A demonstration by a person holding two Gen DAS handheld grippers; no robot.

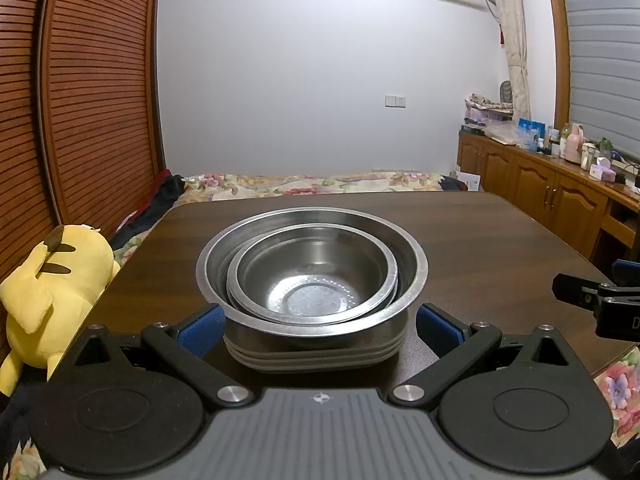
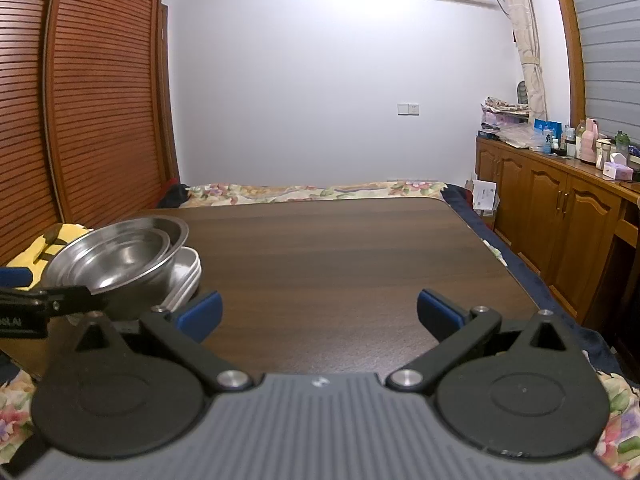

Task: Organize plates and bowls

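Observation:
Nested steel bowls sit on a stack of rounded grey plates on the dark wooden table. My left gripper is open, its blue pads either side of the plate stack without touching it. In the right wrist view the same bowls and plates stand at the left. My right gripper is open over bare table with nothing between its fingers. The right gripper's tip shows at the right edge of the left wrist view.
A yellow plush toy lies off the table's left edge. A bed with a floral cover lies behind the table. Wooden cabinets topped with bottles and boxes run along the right. A slatted wardrobe stands at left.

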